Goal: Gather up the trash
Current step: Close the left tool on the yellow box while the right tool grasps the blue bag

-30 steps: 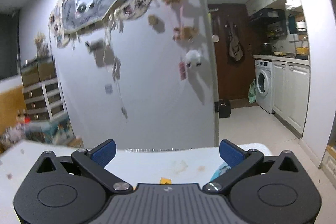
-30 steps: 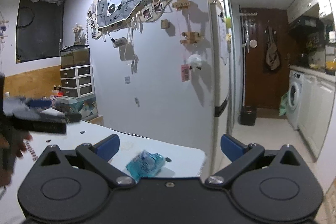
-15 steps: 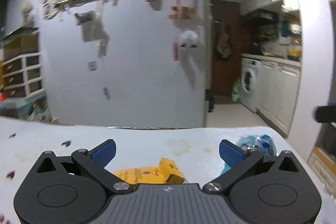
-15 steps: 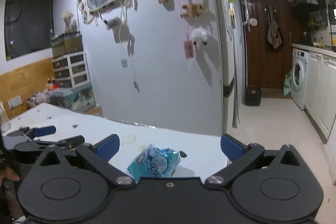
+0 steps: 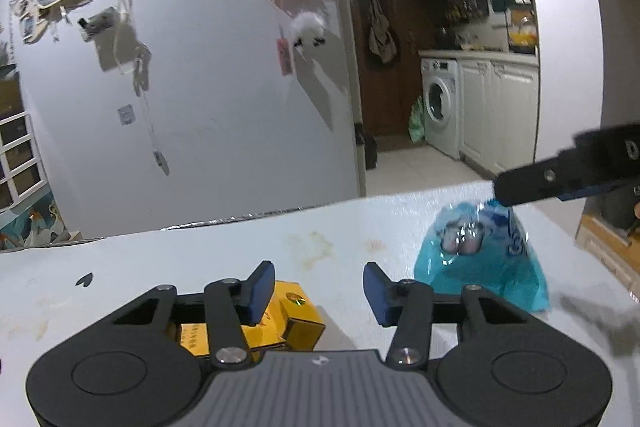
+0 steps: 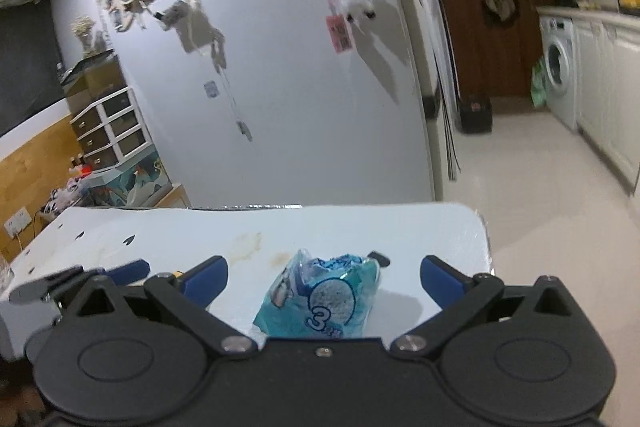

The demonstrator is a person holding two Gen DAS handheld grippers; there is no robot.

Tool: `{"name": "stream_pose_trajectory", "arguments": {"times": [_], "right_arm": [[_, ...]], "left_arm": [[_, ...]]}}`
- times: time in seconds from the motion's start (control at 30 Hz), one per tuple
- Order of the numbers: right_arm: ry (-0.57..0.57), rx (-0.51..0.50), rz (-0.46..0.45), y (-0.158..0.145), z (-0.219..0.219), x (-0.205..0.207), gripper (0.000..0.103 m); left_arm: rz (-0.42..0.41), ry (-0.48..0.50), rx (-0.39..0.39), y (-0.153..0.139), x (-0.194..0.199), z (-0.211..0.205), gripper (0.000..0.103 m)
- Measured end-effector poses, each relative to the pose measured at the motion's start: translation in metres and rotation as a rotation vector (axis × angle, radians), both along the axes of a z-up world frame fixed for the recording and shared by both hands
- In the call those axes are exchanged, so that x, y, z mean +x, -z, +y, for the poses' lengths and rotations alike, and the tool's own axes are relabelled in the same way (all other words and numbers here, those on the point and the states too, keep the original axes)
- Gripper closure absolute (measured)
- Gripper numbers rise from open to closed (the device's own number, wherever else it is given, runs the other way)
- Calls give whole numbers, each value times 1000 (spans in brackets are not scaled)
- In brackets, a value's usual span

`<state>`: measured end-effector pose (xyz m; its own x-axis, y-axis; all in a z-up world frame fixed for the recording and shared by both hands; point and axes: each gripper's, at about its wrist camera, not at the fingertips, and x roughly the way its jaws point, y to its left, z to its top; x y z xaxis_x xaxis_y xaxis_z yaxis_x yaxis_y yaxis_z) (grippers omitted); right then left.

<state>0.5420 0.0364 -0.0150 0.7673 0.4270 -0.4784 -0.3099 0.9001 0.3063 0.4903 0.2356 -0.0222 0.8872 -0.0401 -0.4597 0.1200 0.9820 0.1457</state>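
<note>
On white table (image 6: 168, 227), left gripper (image 5: 318, 293) closing over yellow carton (image 5: 296, 323), blue wrapper (image 6: 324, 301)

Blue wrapper (image 6: 324, 301) lies between apparently wide-spread fingers (image 6: 440, 277).

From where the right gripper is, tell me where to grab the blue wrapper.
Grip the blue wrapper across its crumpled middle, coming straight ahead and slightly downward. It stands bunched on the table, centred between the right gripper's open jaws, narrower than their gap.

White table (image 5: 200, 267): yellow box (image 5: 296, 319), blue wrapper (image 6: 324, 301).
</note>
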Motion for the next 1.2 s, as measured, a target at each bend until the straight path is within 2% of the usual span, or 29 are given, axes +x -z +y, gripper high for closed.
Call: {"name": "stream_pose_trajectory", "arguments": {"times": [0.13,0.5,0.67,0.8,0.83,0.87,1.03,1.2], "right_arm": [[11,2,39,7,7,7,0],[49,-27,120,31,24,27,0],[50,-49,111,37,29,24,1],[9,-47,138,40,32,24,30],[7,-56,129,40,33,21,32],[7,-73,122,39,33,19,34],[-15,-82,97,32,27,7,46],[-21,-91,60,21,12,-9,50]], "left_arm": [[14,-6,6,3,3,5,54],[64,-23,42,11,7,9,70],[63,-12,38,11,5,9,75],[70,-20,42,11,4,8,79],[70,-24,39,9,2,7,83],[62,-32,34,8,1,7,93],[46,-56,6,4,-5,4,94],[32,-56,-6,-1,-18,-5,95]]}}
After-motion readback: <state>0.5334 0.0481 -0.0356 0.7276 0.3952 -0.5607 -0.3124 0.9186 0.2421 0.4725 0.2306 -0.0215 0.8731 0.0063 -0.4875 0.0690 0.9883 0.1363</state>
